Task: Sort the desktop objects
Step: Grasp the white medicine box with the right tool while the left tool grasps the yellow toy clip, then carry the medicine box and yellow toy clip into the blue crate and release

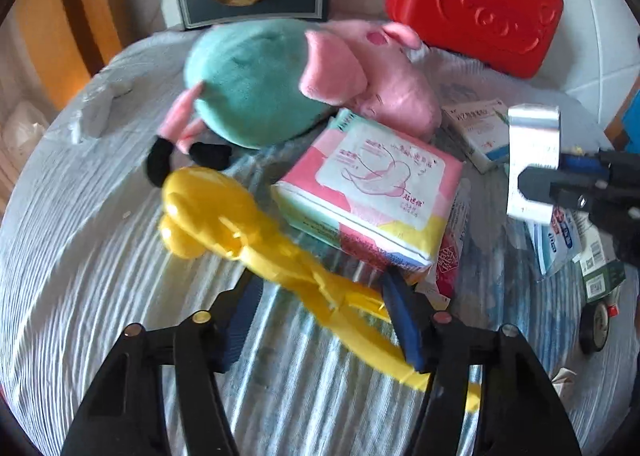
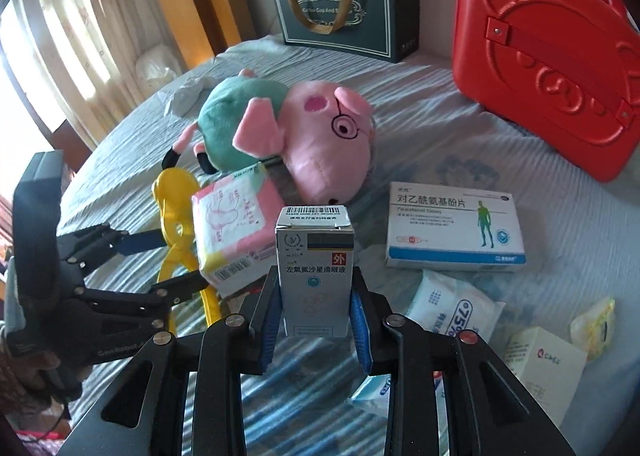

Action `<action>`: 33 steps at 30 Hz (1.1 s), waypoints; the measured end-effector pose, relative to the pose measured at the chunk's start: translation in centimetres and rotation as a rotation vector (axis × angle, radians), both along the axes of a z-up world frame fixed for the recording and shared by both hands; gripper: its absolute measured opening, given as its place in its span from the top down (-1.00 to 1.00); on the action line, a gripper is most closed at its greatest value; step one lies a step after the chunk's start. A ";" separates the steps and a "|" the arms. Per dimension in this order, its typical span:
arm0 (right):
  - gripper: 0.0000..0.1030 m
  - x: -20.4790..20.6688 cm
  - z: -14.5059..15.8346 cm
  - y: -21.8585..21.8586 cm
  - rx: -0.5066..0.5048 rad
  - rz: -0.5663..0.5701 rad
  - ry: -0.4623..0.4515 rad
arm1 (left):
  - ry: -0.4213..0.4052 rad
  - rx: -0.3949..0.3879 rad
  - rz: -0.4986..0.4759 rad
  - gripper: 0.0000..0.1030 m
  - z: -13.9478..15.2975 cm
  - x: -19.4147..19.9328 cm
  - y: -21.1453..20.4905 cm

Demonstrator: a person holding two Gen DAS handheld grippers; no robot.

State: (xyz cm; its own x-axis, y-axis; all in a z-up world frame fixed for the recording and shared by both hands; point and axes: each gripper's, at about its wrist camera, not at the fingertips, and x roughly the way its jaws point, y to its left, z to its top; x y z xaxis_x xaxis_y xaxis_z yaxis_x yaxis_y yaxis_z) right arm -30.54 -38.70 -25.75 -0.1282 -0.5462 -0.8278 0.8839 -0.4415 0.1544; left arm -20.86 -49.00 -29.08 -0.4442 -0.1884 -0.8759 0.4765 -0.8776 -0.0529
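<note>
yellow plastic tongs (image 1: pixel 256 228), lying on the bed (image 1: pixel 80 256) toward its near left edge; handles run between the left gripper (image 1: pixel 320 320) pads. jaws stand part open on either side of the handles; one pad looks to touch, firm grip cannot be told (frame blurred). judgement: step in hand is taking up the tongs. close squarely across both handles, near their middle, so the long head does not swing; lift straight before moving off, as the pad pack (image 1: pixel 372 195) lies just beside and partly over the stem.

eye-drop box (image 2: pixel 316 272), grey and white, upright, clamped at its lower sides between the blue pads of the right gripper (image 2: pixel 316 320); jaws narrowed to the width of the box. judgement: thin card; hold lightly, keep upright.

other task items: plush pig (image 2: pixel 304 135), mid bed; paracetamol box (image 2: pixel 456 228), right of centre; wipes pack (image 2: pixel 452 308), near right; small white box (image 2: pixel 544 368), near right corner.

surface: bed with pale ribbed cover, soft, uneven; items may tip.

room: red case (image 2: pixel 552 67) at far right edge; dark gift bag (image 2: pixel 344 7) at far edge; curtains (image 2: pixel 80 35) and bright window to left.
</note>
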 end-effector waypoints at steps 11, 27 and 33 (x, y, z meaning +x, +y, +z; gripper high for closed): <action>0.41 0.0 2.9 1.4 -0.038 -0.100 0.027 | 0.013 -0.074 -0.105 0.69 1.8 2.8 1.1; 0.41 8.2 17.2 13.1 -0.262 -0.312 0.185 | 0.308 -0.342 -0.409 0.69 16.8 7.0 11.4; 0.41 14.4 25.0 22.0 -0.348 -0.502 0.339 | 0.500 -0.358 -0.686 0.69 24.3 6.0 21.0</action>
